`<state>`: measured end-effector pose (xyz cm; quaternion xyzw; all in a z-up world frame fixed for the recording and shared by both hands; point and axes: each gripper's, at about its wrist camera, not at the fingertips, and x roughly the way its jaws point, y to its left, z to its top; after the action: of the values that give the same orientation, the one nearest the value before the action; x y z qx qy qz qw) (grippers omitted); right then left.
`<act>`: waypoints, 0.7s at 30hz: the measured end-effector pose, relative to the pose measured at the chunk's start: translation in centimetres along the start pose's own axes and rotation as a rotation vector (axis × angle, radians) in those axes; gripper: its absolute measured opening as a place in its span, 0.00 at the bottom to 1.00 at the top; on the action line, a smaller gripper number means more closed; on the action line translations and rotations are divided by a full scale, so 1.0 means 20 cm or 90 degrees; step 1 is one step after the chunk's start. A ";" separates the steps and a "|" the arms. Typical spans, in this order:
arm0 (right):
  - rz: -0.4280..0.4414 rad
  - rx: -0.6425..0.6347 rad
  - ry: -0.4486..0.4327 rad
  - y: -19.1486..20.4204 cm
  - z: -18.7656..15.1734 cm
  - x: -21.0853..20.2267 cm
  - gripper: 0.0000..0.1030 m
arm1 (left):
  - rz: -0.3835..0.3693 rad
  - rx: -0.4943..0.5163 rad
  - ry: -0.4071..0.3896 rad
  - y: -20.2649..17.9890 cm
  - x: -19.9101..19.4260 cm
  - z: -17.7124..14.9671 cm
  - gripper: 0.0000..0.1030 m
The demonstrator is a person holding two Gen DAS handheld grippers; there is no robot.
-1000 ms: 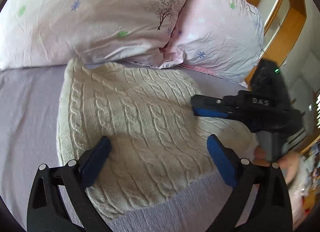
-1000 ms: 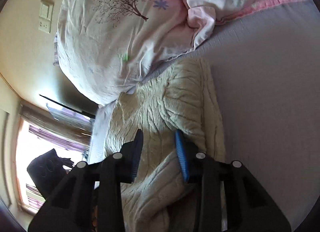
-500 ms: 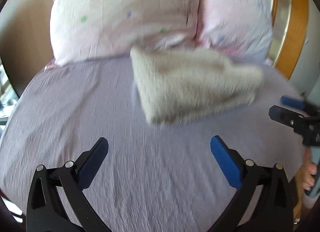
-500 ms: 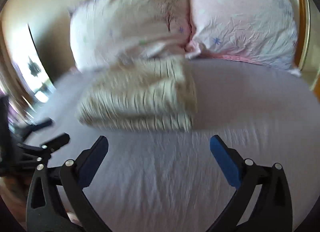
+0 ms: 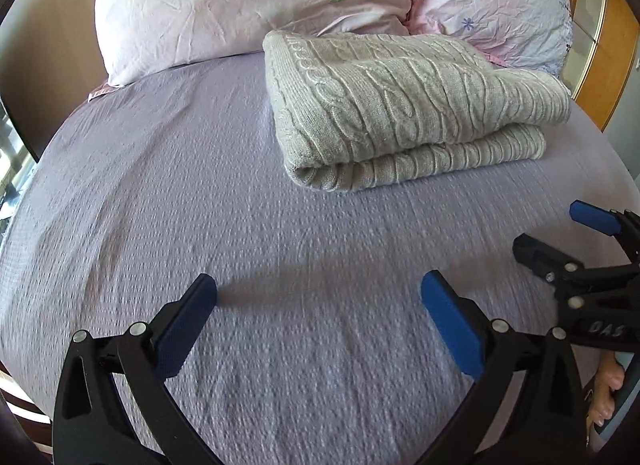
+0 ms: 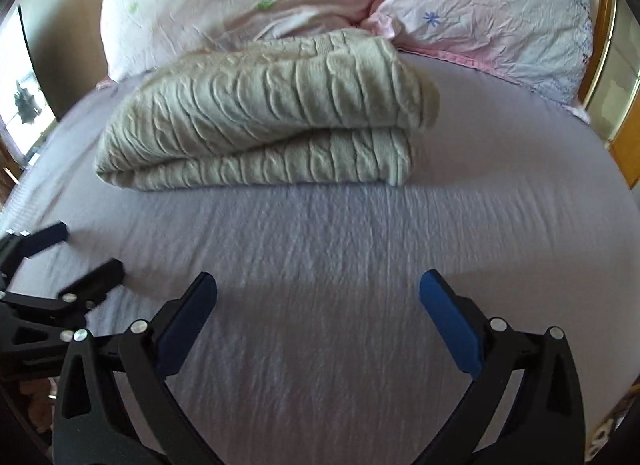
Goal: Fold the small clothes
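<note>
Lilac bedsheet (image 5: pixel 168 193) covers the whole bed, and on it, well ahead of both grippers, lies the folded cream cable-knit sweater (image 5: pixel 400 105). It rests in two thick layers, its far edge touching the pillows. Seen from the left gripper (image 5: pixel 318 307), the sweater sits ahead and to the right, showing its broad top face and the rounded fold at its near left corner. Seen from the right gripper (image 6: pixel 318 301), it sits ahead and slightly left, showing mostly the long stacked side edge, so the two layers read more clearly there.

Both grippers hang over bare sheet with their blue-padded fingers spread wide, gripping nothing, well apart from the sweater. Each camera catches the other gripper at its frame edge, likewise released.

Behind the sweater, two pale pink pillows (image 5: pixel 248 1) with small flowers and a tree print lean side by side. Only the left view shows fingertips of the person's hand (image 5: pixel 608 393) low on the right; only the right view shows a bright window (image 6: pixel 24 105) far left. A wooden headboard (image 5: pixel 612 45) stands off to the right.
</note>
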<state>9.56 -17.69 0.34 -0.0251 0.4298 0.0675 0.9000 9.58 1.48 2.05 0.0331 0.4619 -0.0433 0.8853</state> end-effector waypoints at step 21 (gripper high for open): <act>-0.005 0.007 0.005 0.00 -0.02 -0.01 0.98 | 0.001 0.001 -0.008 -0.01 -0.02 -0.01 0.99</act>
<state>9.19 -17.77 0.33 -0.0224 0.4336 0.0618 0.8987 9.18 1.38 2.20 0.0336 0.4560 -0.0432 0.8883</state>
